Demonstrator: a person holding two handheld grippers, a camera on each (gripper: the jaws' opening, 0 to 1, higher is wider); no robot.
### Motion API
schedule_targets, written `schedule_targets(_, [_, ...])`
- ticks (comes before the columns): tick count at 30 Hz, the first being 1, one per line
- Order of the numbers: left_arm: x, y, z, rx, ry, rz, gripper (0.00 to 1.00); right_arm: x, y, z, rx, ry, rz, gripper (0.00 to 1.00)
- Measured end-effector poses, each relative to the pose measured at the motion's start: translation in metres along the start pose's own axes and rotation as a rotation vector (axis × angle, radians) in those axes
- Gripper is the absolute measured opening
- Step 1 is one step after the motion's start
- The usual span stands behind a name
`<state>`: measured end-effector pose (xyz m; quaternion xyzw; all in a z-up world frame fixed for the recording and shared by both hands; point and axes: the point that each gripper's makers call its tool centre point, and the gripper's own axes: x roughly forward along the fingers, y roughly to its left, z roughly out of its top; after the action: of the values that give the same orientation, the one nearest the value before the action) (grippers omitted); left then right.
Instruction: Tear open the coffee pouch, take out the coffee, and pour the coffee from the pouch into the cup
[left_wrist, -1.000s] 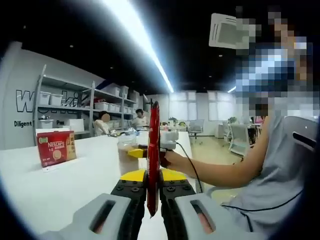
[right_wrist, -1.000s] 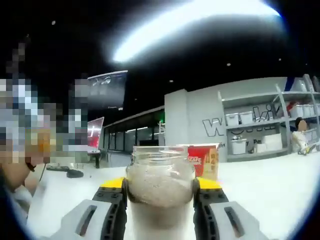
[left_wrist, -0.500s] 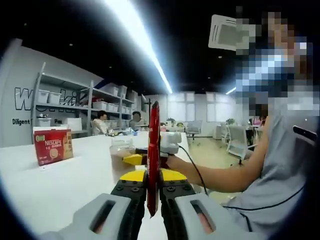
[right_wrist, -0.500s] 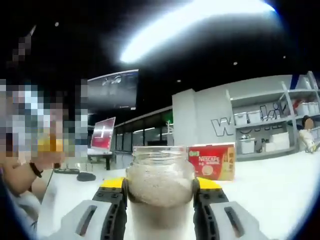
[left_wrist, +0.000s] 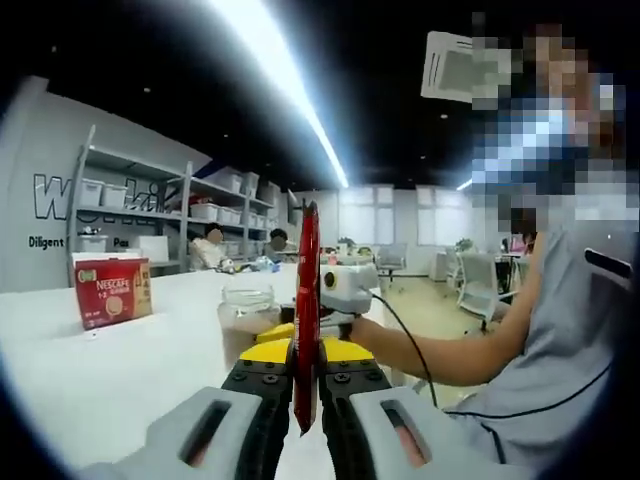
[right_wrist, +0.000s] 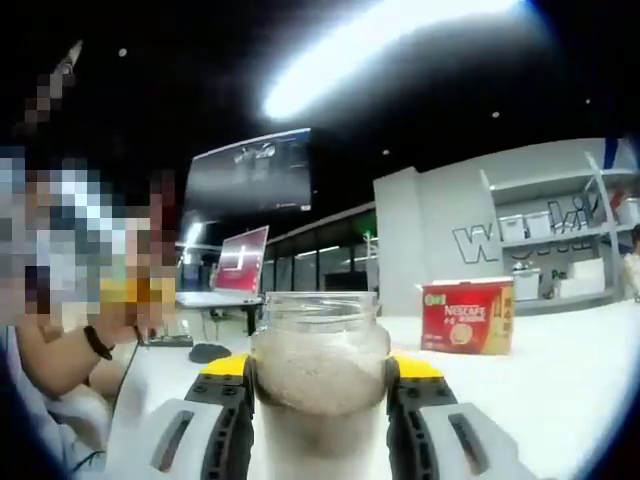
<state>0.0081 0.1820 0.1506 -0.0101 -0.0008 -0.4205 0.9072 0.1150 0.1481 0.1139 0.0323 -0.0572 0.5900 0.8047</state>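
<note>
Coffee pouch (left_wrist: 306, 300), a slim red sachet, stands edge-on at the centre of the left gripper view, rising from bottom centre to mid-frame. The left gripper (left_wrist: 306, 375) has its jaws pressed together on the pouch's lower part, pinching it upright.

At the bottom centre of the right gripper view sits the cup (right_wrist: 320, 375), a clear glass jar with a wide open mouth, holding pale, cloudy contents up to near its shoulder. The right gripper (right_wrist: 320, 400) has its jaws spread to the jar's width and clamped against both sides of it. In the left gripper view the same jar shows just left of the pouch, above the white counter (left_wrist: 110, 370).

A red Nescafé box (right_wrist: 467, 316) stands on the counter at the right of the right gripper view, and at the left of the left gripper view.

Compared with a second ago, the box sits further right in the right gripper view as the camera swings, and a laptop (right_wrist: 228, 280) has come into sight left of centre. Both grips stay unchanged.
</note>
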Motion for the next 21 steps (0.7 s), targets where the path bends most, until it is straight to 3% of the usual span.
schedule_targets(5, [-0.001,-0.001,0.002,0.004,-0.005,0.001,0.12,0.002,0.007,0.0,0.006,-0.001,0.01,0.51])
schedule_targets(15, [-0.007,0.003,0.005,0.002,-0.016,0.015,0.12,0.007,0.024,-0.002,0.007,0.06,0.049,0.51])
schedule_targets(21, [-0.014,0.011,0.005,0.009,-0.012,0.045,0.12,0.008,0.04,-0.003,0.008,0.055,0.092,0.51])
